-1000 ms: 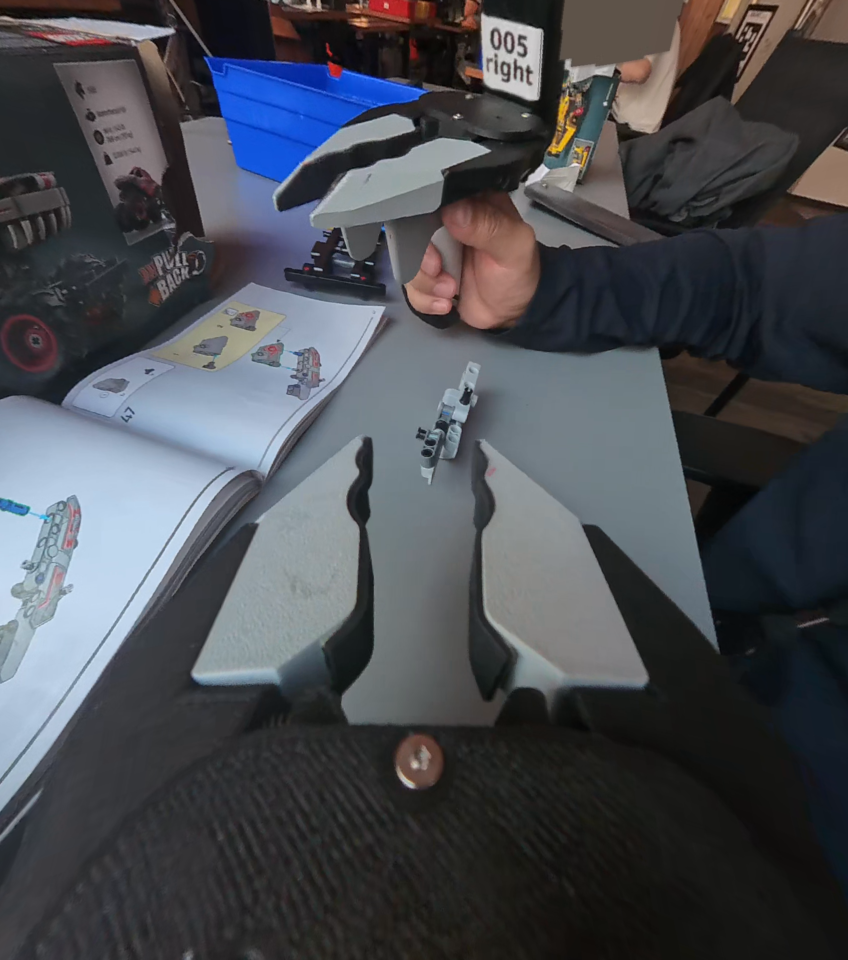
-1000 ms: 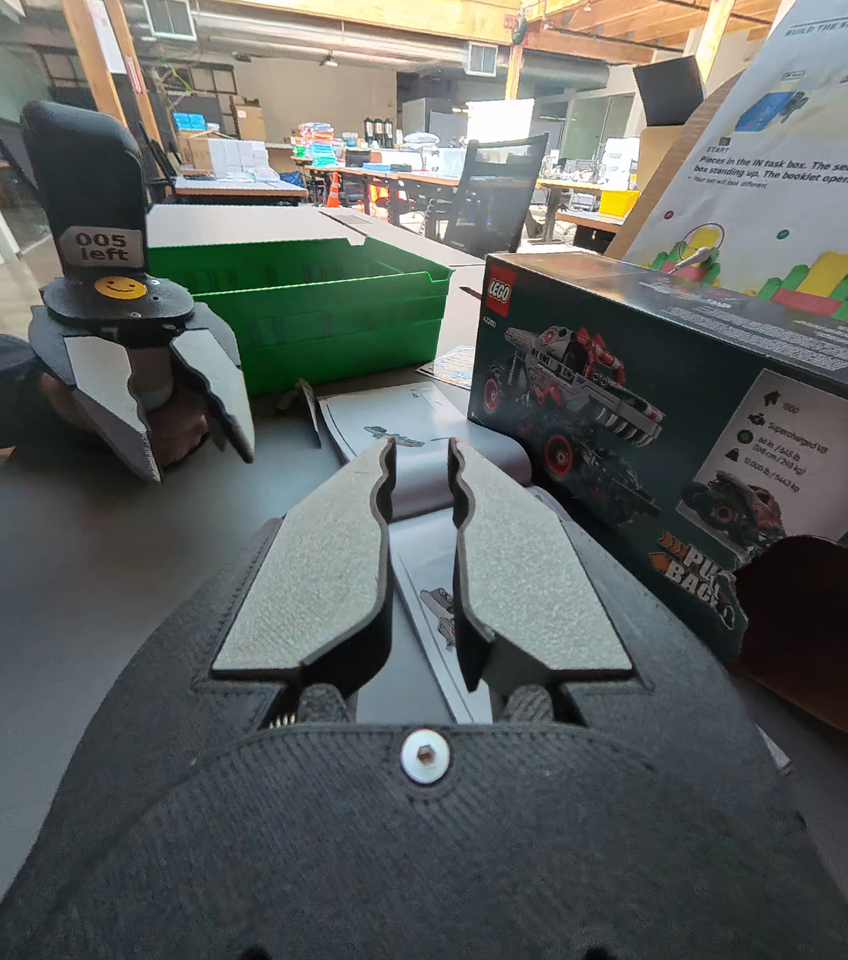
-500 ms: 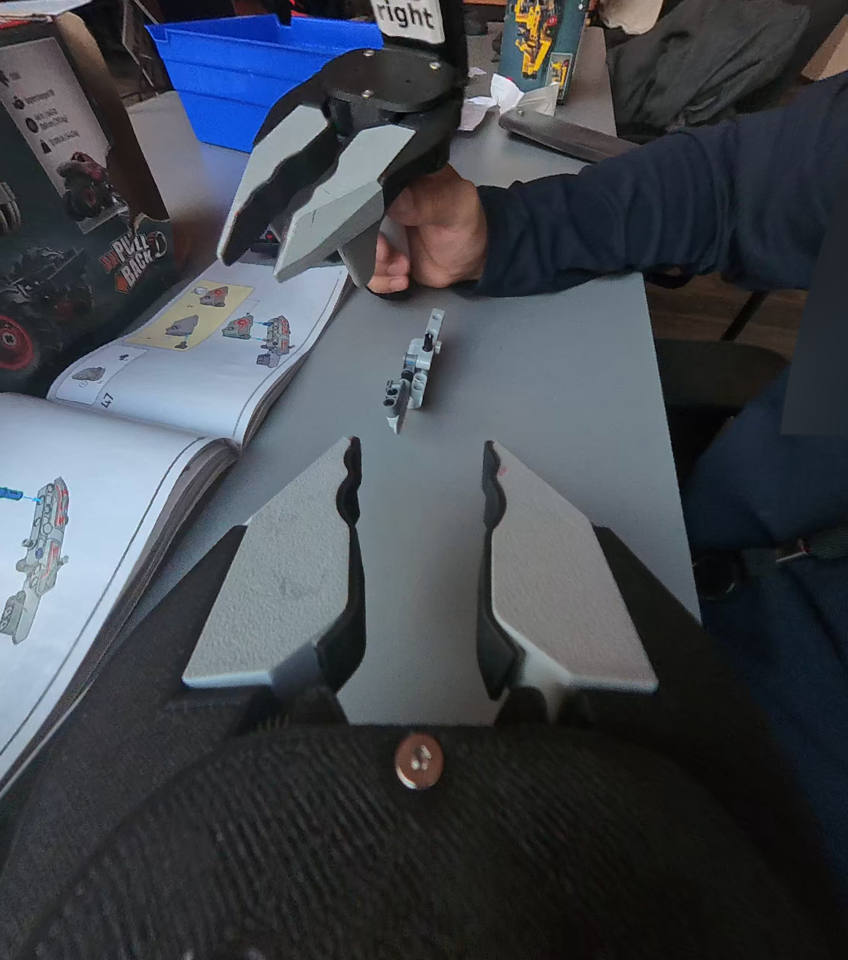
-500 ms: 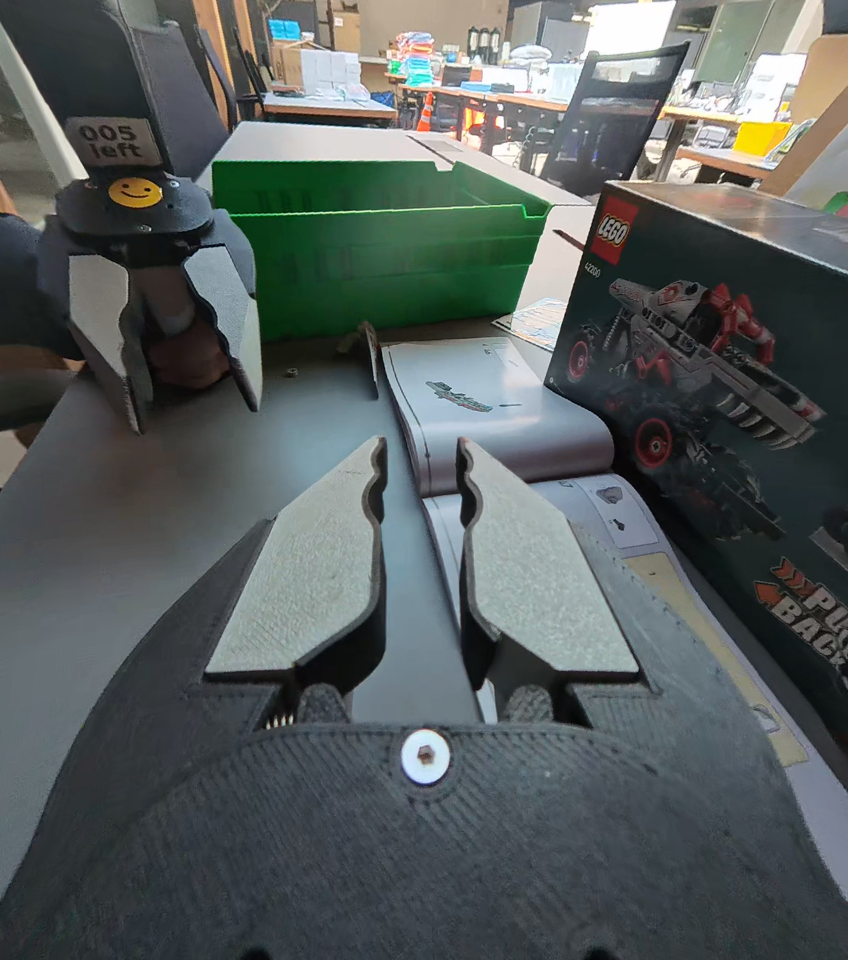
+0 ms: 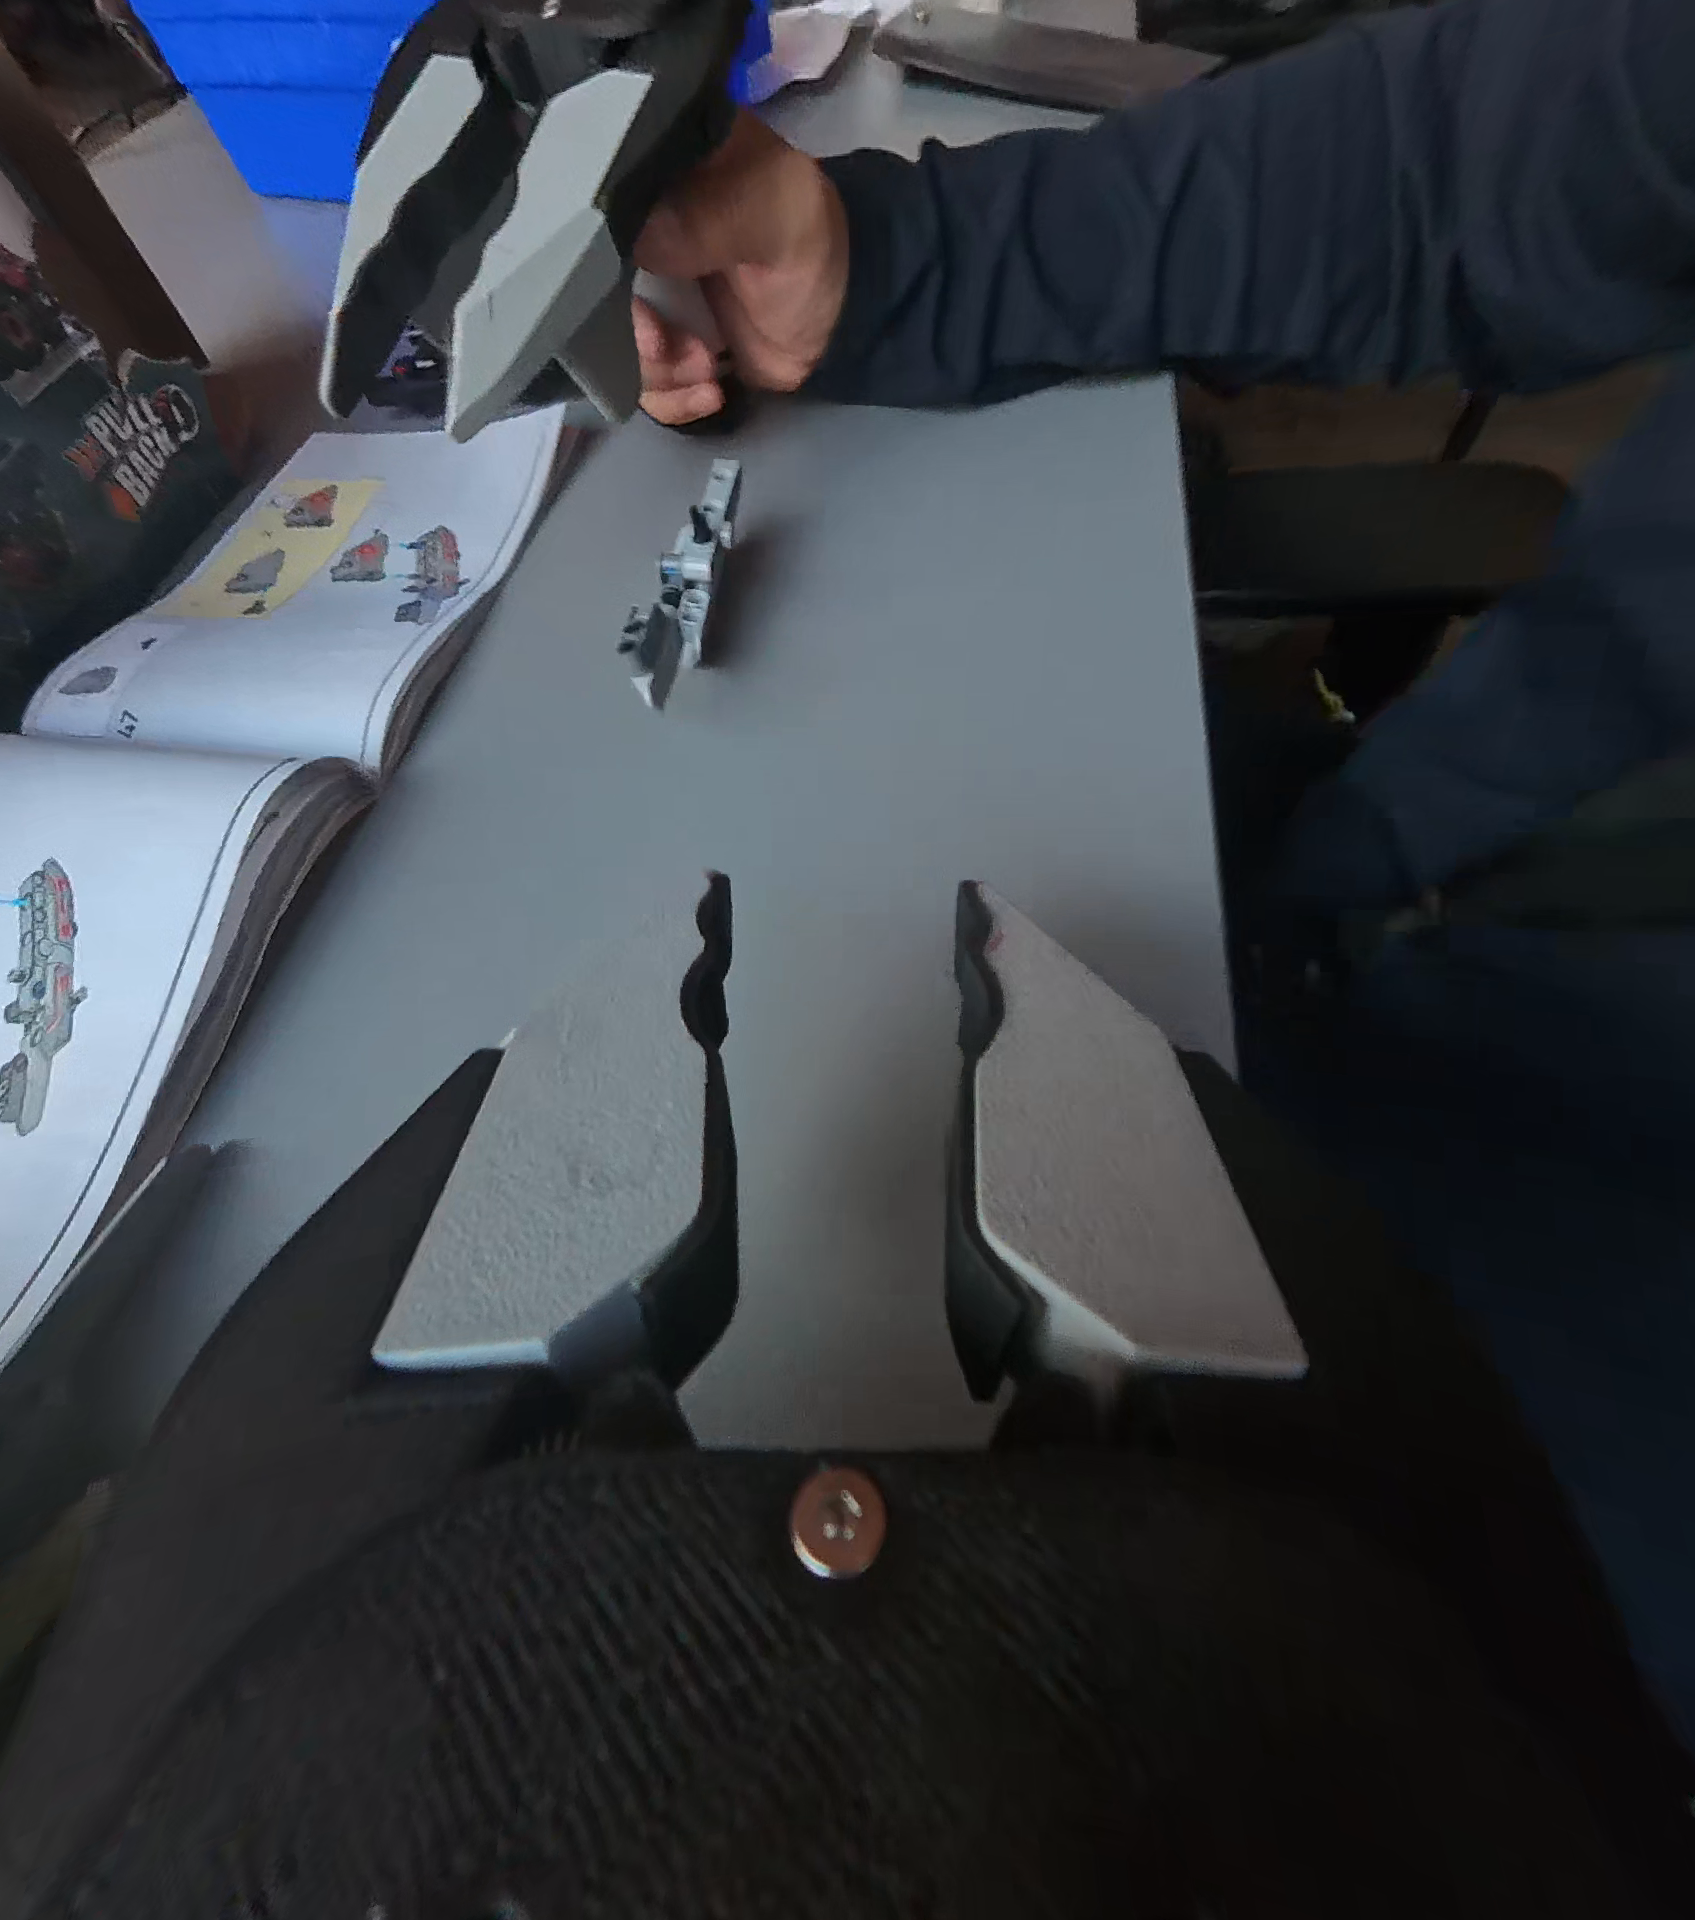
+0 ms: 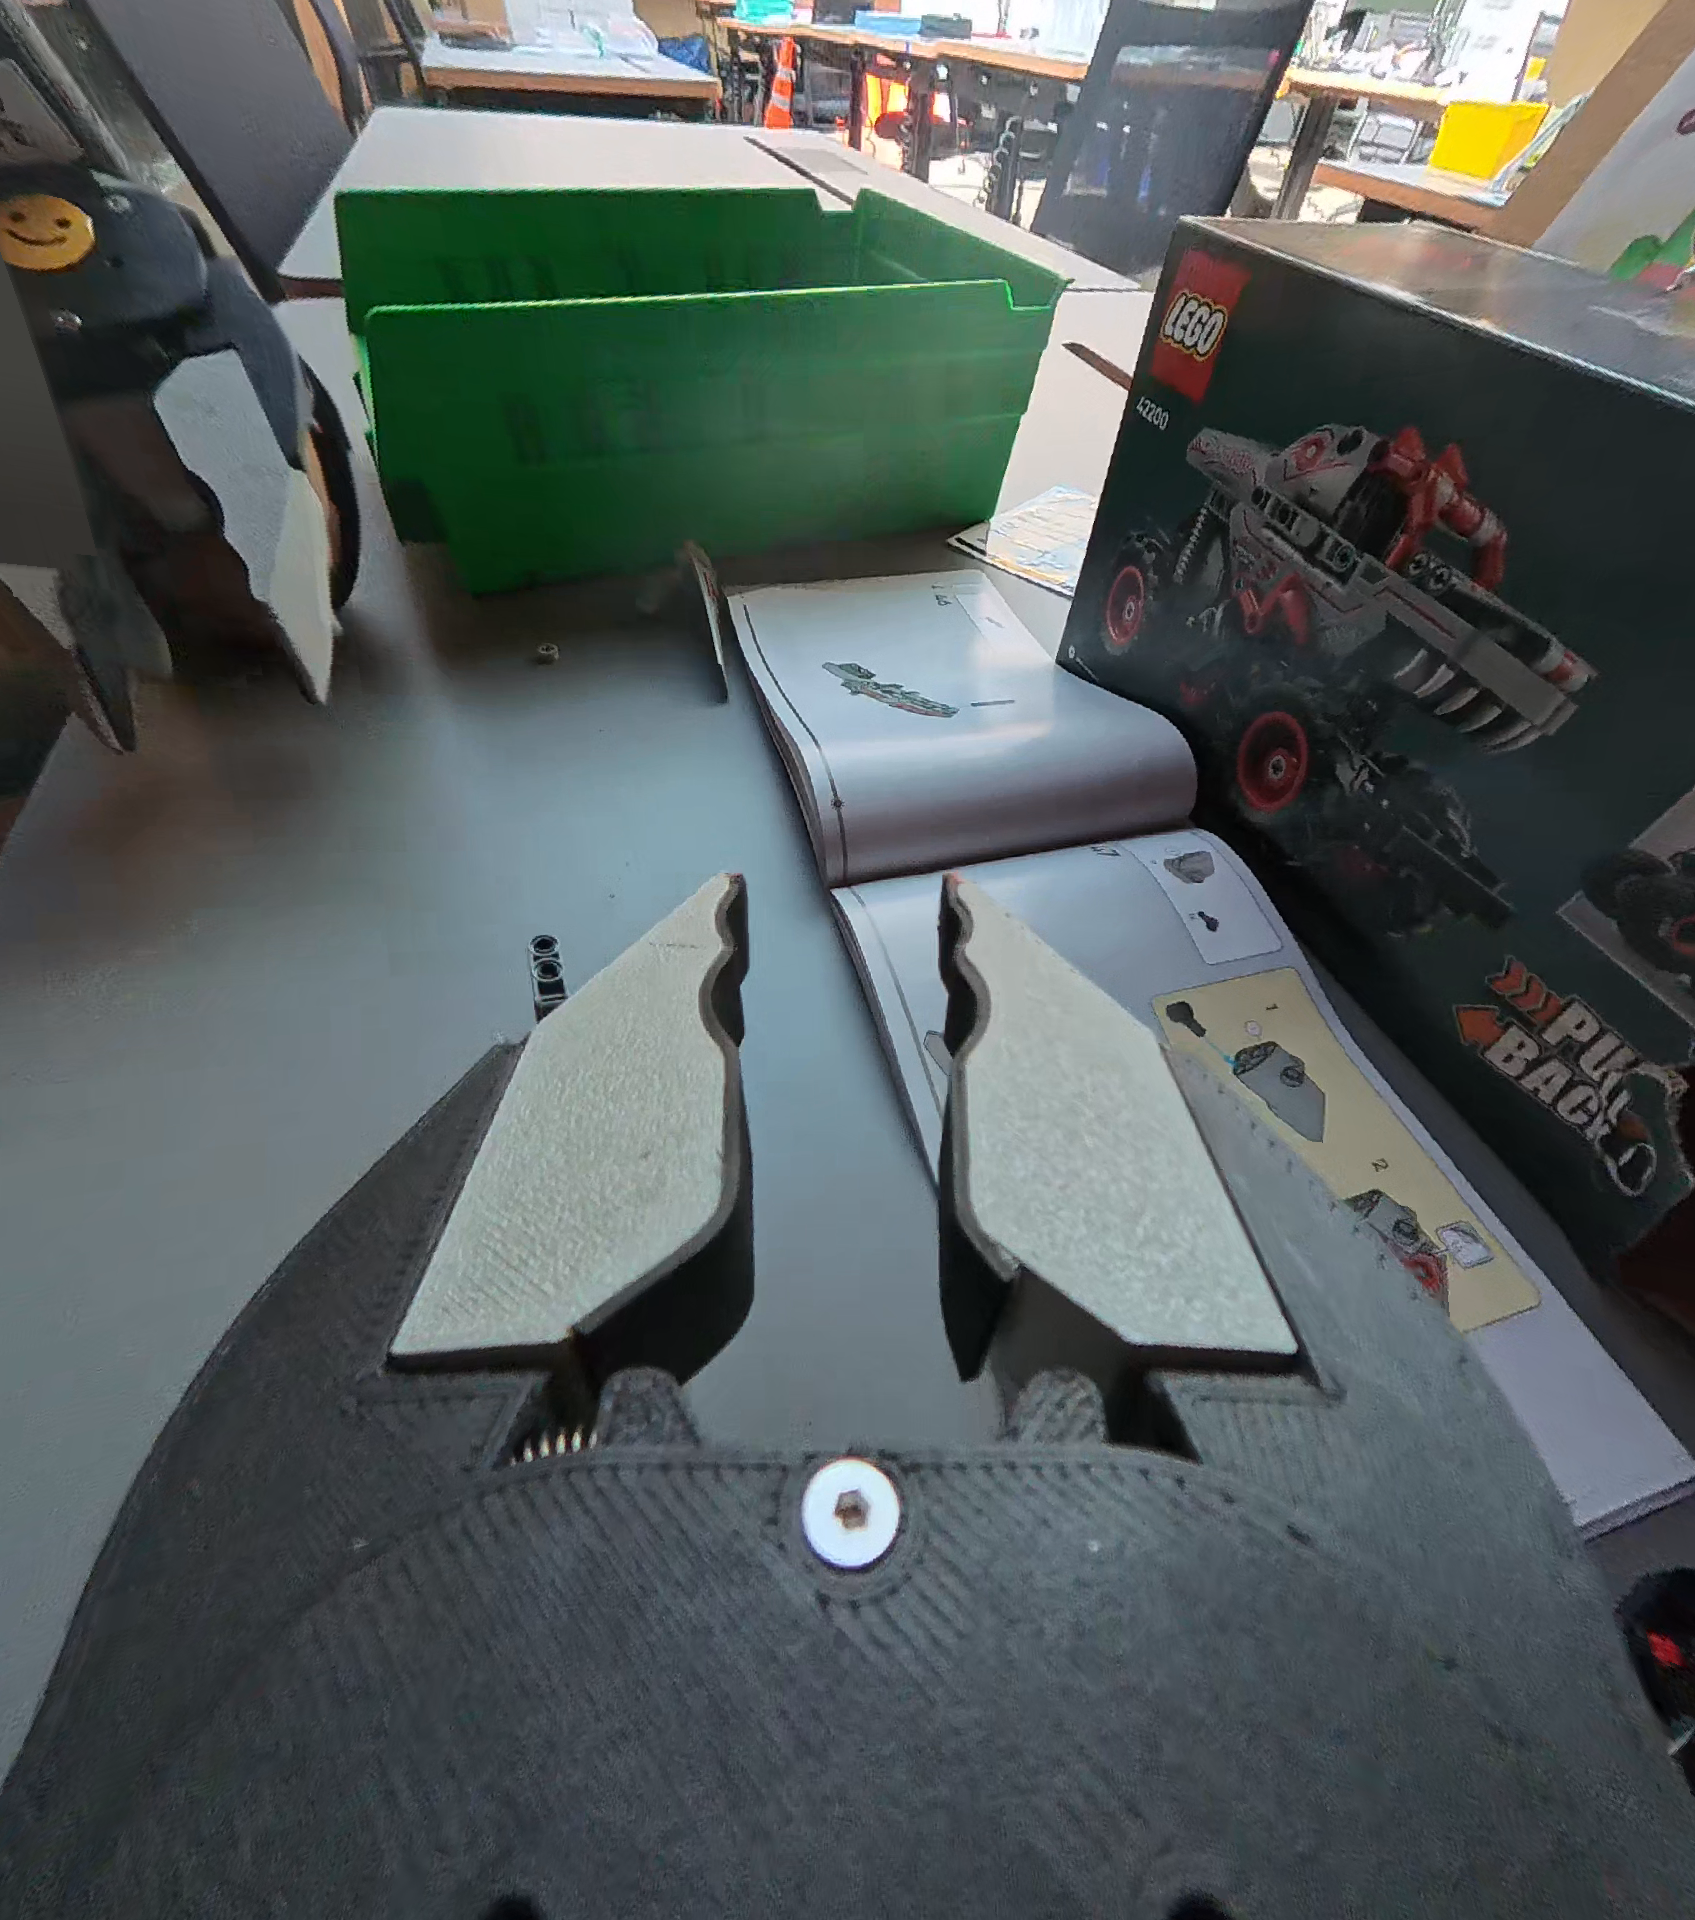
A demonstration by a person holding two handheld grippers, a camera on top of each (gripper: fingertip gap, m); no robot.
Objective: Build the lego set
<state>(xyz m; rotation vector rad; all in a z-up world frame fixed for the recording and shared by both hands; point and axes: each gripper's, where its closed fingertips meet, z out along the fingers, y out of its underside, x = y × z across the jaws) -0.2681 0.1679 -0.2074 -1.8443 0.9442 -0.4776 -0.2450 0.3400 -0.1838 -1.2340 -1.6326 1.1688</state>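
Left claw (image 5: 838, 894) hangs over the grey desk (image 5: 978, 675) with its jaws standing well apart and nothing between them. In the left wrist view, the grey lego sub-assembly (image 5: 685, 582) lies flat on the desk straight ahead of this claw and a little left of its midline, well apart from the fingertips. Its long axis runs nearly along the claw's own line of reach, leaning slightly to the right at the far end, with the wedge-shaped end nearest the claw and the slim end pointing away toward the person's hand (image 5: 749, 281). The right claw (image 5: 417, 384) hovers beyond the piece and to its left, above the far page of the open instruction booklet (image 5: 303, 644), its jaws parted a little and empty; by my reading it is about as near the piece as the left claw, though from the opposite end. Since the piece lies lengthwise to the left claw, a grasp across its narrow width looks the natural one. In the right wrist view, right claw (image 6: 841, 883) shows its jaws moderately open and holding nothing, pointing along the near edge of the booklet (image 6: 978, 748). A small black lego piece (image 6: 545, 971) with round holes peeks out just left of the left finger, low on the desk; the rest is hidden by that finger. Beyond and to the left hangs the other claw, only partly in frame, with a green bin (image 6: 677, 416) behind and the set's box (image 6: 1445, 623) to the right.
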